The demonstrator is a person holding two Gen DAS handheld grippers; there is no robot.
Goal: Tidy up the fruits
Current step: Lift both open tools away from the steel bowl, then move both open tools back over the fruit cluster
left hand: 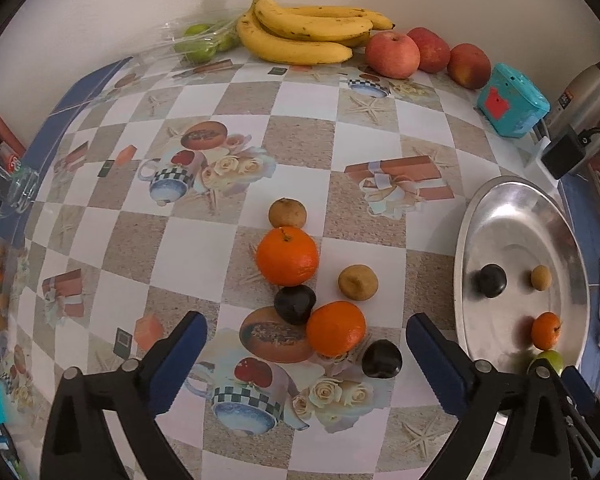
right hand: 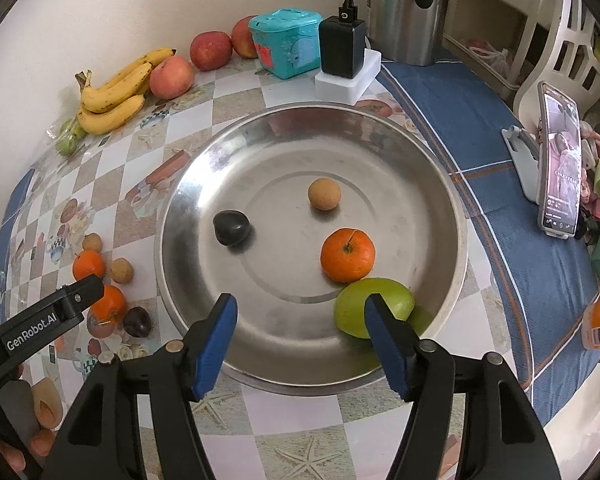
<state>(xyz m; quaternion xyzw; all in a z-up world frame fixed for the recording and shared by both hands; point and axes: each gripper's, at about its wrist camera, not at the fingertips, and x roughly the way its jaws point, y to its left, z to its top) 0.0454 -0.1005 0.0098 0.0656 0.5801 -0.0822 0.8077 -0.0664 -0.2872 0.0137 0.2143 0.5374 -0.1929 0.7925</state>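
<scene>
Left gripper point(left hand: 306, 354) fingers spread wide, empty, over loose fruit cluster point(left hand: 300, 292) mid-desk | right gripper point(right hand: 302, 338) fingers apart, empty, green apple point(right hand: 374, 312) at 5 o'clock in steel dish point(right hand: 204, 184) | risk: round fruit rolls if nudged.

So we've got a round metal tray point(right hand: 440, 184) with four fruits in it: a dark plum point(right hand: 231, 227) on its left side, a small tan longan point(right hand: 324, 194) toward the back, an orange point(right hand: 347, 255) with its stem up, and a green apple point(right hand: 384, 304) touching the orange at the near rim. On the tablecloth left of the tray we see a loose cluster: two oranges point(left hand: 287, 255) point(left hand: 336, 328), two dark plums point(left hand: 295, 304) point(left hand: 381, 358) and two tan longans point(left hand: 287, 212) point(left hand: 357, 282), lying close together.
</scene>
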